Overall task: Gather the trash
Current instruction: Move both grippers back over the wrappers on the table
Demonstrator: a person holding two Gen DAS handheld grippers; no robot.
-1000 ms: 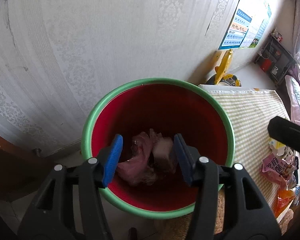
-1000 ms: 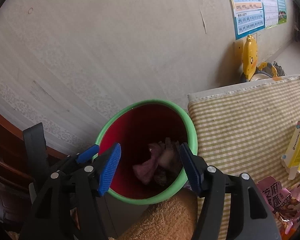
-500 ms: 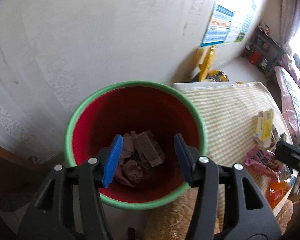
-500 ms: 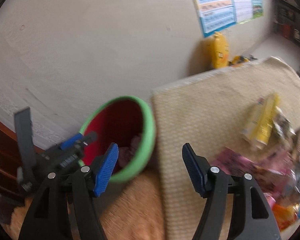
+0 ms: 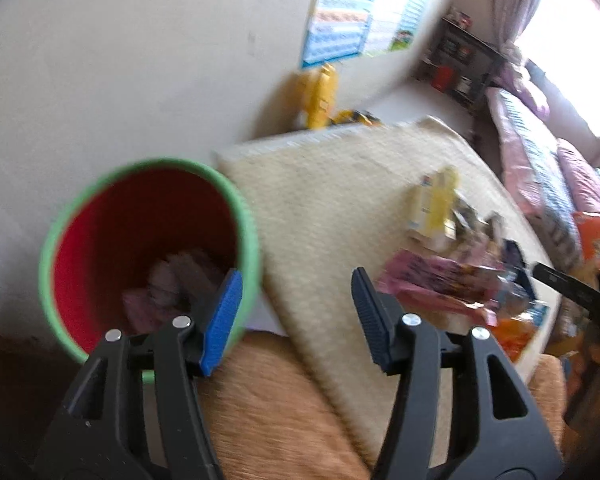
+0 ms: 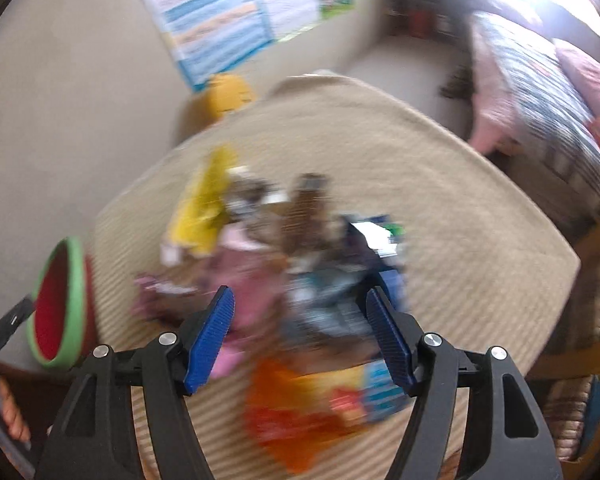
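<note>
We hold the left gripper (image 5: 296, 320) with its blue-padded jaws spread wide and nothing between them, poised over the near edge of the table (image 5: 328, 208) and a brown fuzzy surface (image 5: 268, 412) below it. Just left of the jaws stands the bin (image 5: 148, 256), red inside with a green rim; its opening faces us and pinkish and pale scraps (image 5: 172, 288) lie at the bottom. The bin's right side sits just beside the table's left edge.

Our right gripper (image 6: 300, 336) is likewise wide open and empty, hanging above the trash pile (image 6: 284, 264) in the middle of the table (image 6: 480, 240). The view is badly blurred, but we can make out a yellow carton (image 6: 204, 208) at the far left of the heap, a pink wrapper (image 6: 252, 280) nearer, a brown packet (image 6: 308, 208) behind, dark blue packaging (image 6: 364, 264) to the right, and an orange bag (image 6: 300, 412) nearest us. In the left view the same heap (image 5: 460, 256) lies to the right of the open jaws, with the yellow carton (image 5: 436, 208) on its far side.

At the far left of the right view we see the bin (image 6: 60, 300) at the table's edge. A yellow toy (image 5: 320, 96) stands against the wall beyond the table, under a poster (image 5: 340, 32).
</note>
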